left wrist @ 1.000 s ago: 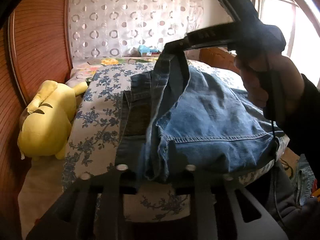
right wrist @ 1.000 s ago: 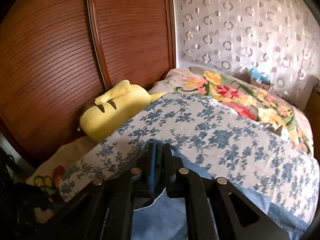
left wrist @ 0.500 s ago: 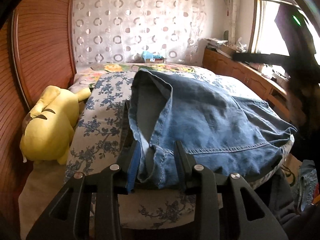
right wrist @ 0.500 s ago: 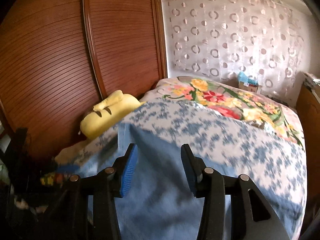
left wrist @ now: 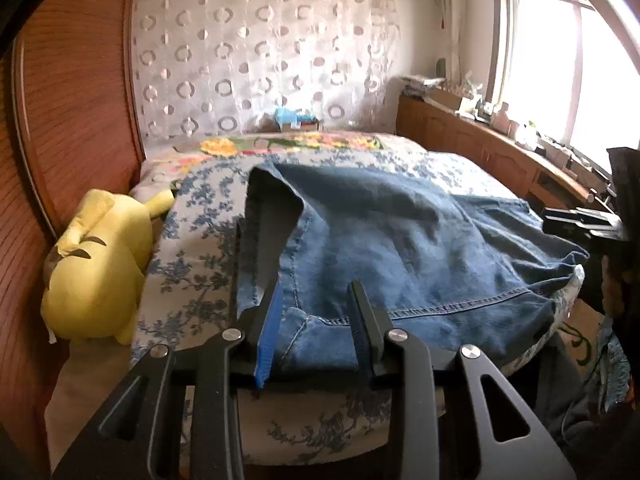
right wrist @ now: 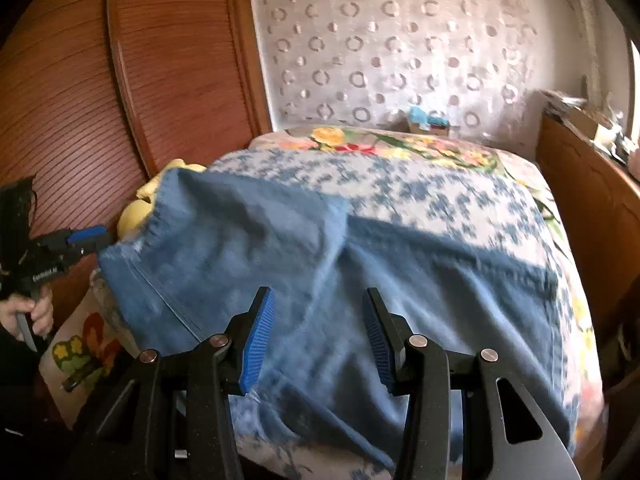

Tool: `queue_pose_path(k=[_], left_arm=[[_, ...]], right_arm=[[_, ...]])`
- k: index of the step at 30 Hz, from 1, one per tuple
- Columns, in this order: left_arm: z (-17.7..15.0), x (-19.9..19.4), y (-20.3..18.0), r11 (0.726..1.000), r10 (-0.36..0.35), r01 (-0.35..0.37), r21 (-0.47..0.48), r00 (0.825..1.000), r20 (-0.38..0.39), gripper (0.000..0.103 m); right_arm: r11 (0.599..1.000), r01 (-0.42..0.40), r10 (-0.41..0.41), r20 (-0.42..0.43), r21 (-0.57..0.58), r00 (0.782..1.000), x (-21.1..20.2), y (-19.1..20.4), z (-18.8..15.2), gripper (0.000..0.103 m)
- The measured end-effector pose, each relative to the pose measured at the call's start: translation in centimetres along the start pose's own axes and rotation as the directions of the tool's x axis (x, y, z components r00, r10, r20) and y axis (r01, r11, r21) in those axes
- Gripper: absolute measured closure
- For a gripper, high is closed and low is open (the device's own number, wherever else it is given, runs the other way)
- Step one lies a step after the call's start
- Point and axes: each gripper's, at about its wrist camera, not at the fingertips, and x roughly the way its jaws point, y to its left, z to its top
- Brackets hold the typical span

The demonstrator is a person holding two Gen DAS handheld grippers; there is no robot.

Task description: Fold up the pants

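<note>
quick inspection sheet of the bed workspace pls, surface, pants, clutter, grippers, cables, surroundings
surface: bed with a blue floral cover, brighter flowered blanket behind it
job's things: jeans lying rumpled across the cover
clutter: yellow plush toy at the bed's edge; blue box at the far end
grippers: left hand-held gripper open, denim between its jaws, not pinched; right hand-held gripper open over the jeans
cables: nothing seen
surroundings: wooden wardrobe doors, circle-pattern curtain, window, cluttered wooden sideboard

A ribbed reddish-brown wooden wardrobe (left wrist: 72, 128) fills the left wall; a sheer white curtain with ring patterns (left wrist: 260, 68) hangs behind. Bright daylight floods a wood-framed window (left wrist: 560, 76) above a cluttered, possibly wooden, low cabinet (left wrist: 480, 148).
</note>
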Motion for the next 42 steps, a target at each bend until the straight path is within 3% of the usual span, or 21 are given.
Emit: queue_pose_path(k=[3, 12, 15, 20, 27, 33, 42], left_arm=[[-0.1, 1.7, 0.4, 0.999, 0.036, -0.036, -0.006, 0.998, -0.052, 0.068], [-1.7, 3.5, 0.9, 0.999, 0.033, -0.036, -0.022, 0.99, -0.136, 0.068], [-2.1, 3.5, 0.7, 1.0, 0.013, -0.015, -0.011, 0.99, -0.141, 0.08], [-2.5, 2.6, -0.2, 0.999, 0.042, -0.037, 0.034, 0.989, -0.14, 0.096], [-2.5, -1.0, 0.5, 0.999, 0.042, -0.043, -0.017, 0.997, -0.06, 0.096], [-2.7, -0.9, 0.9, 0.998, 0.061, -0.061, -0.01, 0.996, -0.069, 0.096], [-1.4, -2.6, -0.7, 0.998, 0.058, -0.058, 0.015, 0.998, -0.012, 0.095]], right_arm=[[1.0, 0.001, -0.001, 0.006, 0.014, 1.0, -0.3, 0.4, -0.9, 0.056], [0.998, 0.056, -0.057, 0.024, 0.04, 0.998, -0.4, 0.4, -2.8, 0.056], [0.997, 0.042, -0.043, 0.019, 0.063, 0.999, -0.3, 0.3, -3.2, 0.056], [0.996, 0.034, -0.035, 0.003, 0.083, 0.999, -0.1, -0.4, -3.5, 0.056], [0.995, 0.021, -0.022, 0.004, 0.1, 1.0, -0.4, -1.5, -3.8, 0.056], [0.994, 0.027, -0.028, 0.003, 0.109, 1.0, -0.9, -1.8, -4.3, 0.056], [0.993, 0.035, -0.036, 0.002, 0.116, 0.999, -1.6, -1.7, -4.7, 0.056]])
